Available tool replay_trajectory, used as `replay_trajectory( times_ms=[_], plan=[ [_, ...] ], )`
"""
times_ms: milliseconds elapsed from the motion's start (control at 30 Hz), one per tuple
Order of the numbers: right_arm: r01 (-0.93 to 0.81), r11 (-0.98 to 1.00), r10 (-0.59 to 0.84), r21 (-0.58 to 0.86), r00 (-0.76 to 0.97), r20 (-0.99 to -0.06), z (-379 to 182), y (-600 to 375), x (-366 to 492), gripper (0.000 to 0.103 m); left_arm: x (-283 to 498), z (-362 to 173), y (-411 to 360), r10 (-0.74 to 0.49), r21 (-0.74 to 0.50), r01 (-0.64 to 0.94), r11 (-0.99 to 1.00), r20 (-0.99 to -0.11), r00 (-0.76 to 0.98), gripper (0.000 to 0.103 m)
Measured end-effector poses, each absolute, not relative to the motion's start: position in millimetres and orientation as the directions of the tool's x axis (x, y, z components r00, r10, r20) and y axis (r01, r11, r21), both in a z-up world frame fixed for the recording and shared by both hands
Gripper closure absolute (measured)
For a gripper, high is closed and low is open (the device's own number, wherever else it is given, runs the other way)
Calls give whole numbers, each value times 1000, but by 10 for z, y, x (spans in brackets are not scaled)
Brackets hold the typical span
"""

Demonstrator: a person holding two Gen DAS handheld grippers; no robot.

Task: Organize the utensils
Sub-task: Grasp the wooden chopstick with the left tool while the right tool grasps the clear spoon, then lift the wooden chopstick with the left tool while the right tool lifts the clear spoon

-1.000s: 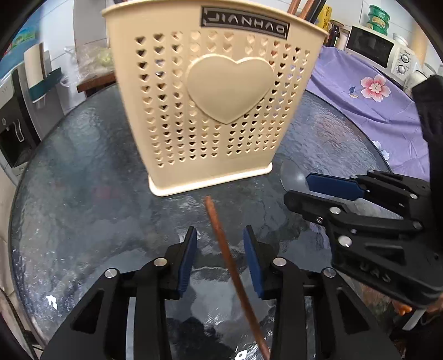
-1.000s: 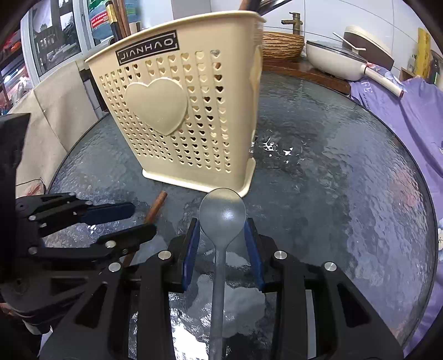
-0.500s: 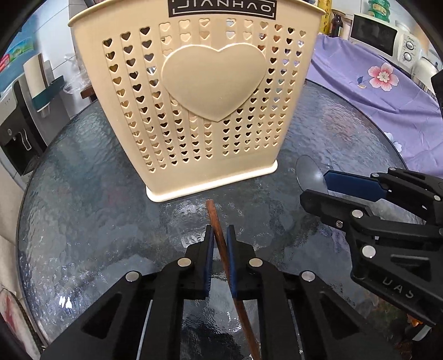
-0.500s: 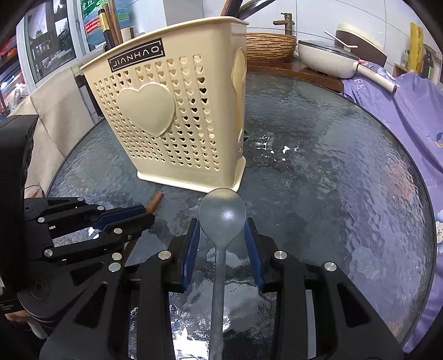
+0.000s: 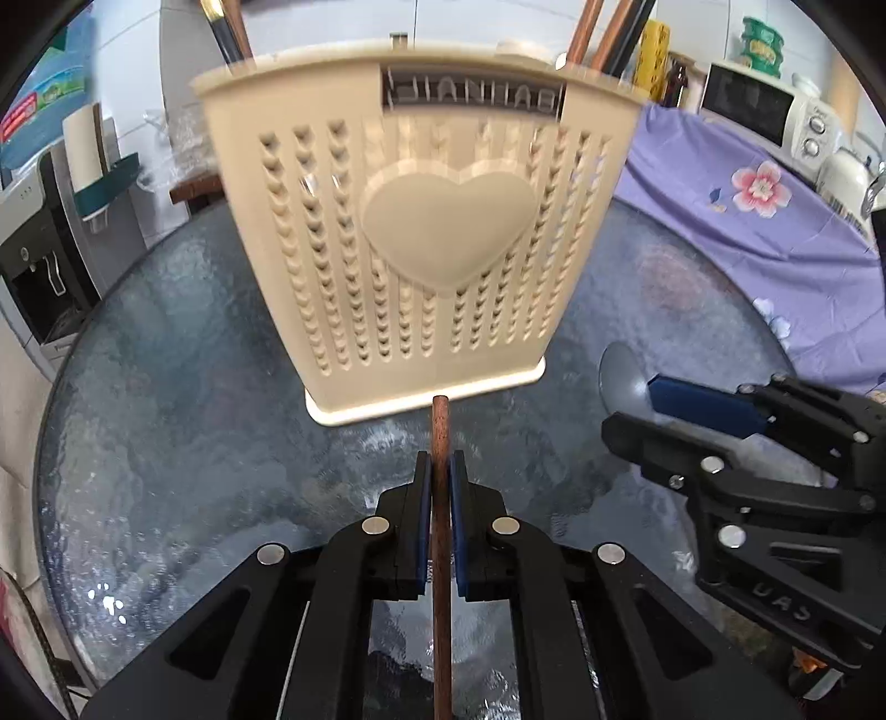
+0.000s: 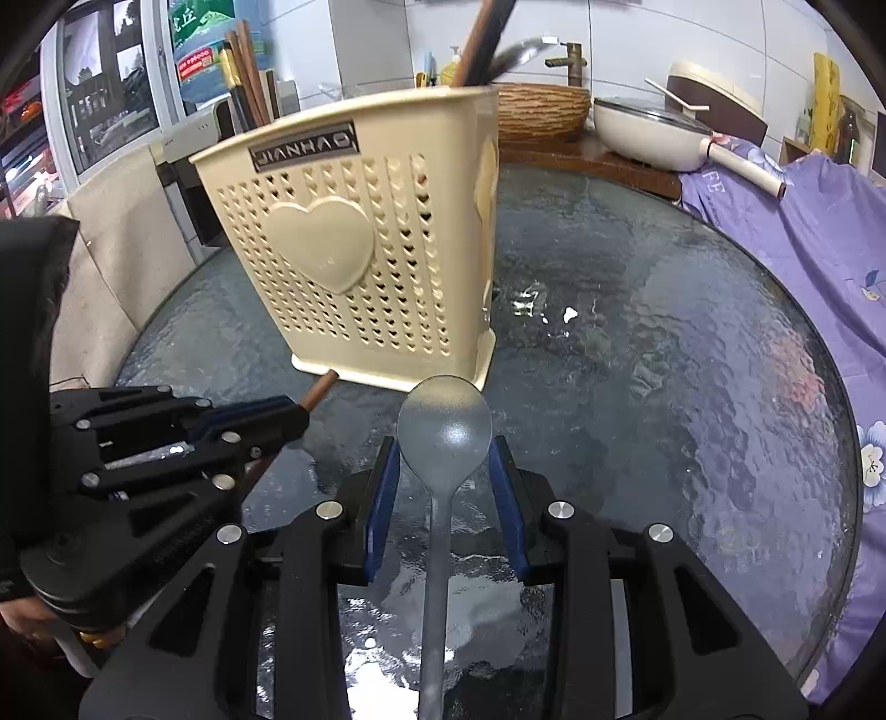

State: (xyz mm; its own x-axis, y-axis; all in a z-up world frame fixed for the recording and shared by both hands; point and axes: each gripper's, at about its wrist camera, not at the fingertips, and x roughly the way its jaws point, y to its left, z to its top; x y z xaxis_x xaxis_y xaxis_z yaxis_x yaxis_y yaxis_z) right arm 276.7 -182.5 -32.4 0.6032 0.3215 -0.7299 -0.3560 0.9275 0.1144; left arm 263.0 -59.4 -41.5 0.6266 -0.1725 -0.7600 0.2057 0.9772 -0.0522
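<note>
A cream perforated utensil holder (image 5: 437, 221) with a heart on its side stands on the round glass table (image 5: 166, 387); several chopsticks (image 5: 603, 27) stick up out of it. My left gripper (image 5: 441, 459) is shut on a brown wooden chopstick (image 5: 441, 421), whose tip points at the holder's base. To its right, my right gripper (image 5: 631, 407) holds a grey spoon (image 5: 620, 371). In the right wrist view the spoon's bowl (image 6: 443, 421) sits pinched between the blue pads of the right gripper (image 6: 443, 448). There the holder (image 6: 354, 266) stands just beyond, and the left gripper (image 6: 296, 412) with the chopstick (image 6: 321, 387) is at the left.
A purple flowered cloth (image 5: 747, 221) covers the surface to the right, with a microwave (image 5: 758, 105) behind it. A white pan (image 6: 653, 133) and a woven basket (image 6: 542, 111) stand on a wooden counter past the table. A water dispenser (image 5: 33, 260) is at the left.
The left jaws have closed onto the chopstick, which now lies straight along the fingers. The holder's top has come into the left wrist view. The right gripper keeps its grip on the spoon.
</note>
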Motion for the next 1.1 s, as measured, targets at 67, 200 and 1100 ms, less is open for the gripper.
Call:
replay_trajectory(
  times_ms=[67, 200, 1100],
  plan=[
    [-361, 924, 333, 122, 609, -720, -269, -1837, 2738, 69, 2574, -314, -537, -186, -68, 203, 977, -742, 645, 97],
    [-374, 916, 365, 149, 618, -696, -136, -1844, 2665, 69, 2418, -108, -416, -206, -92, 199, 976, -701, 683, 97],
    [-384, 920, 298, 82, 549, -781, -526, -1640, 2860, 60, 2202, 203, -141, -238, -147, 188, 971, -622, 746, 97]
  ],
)
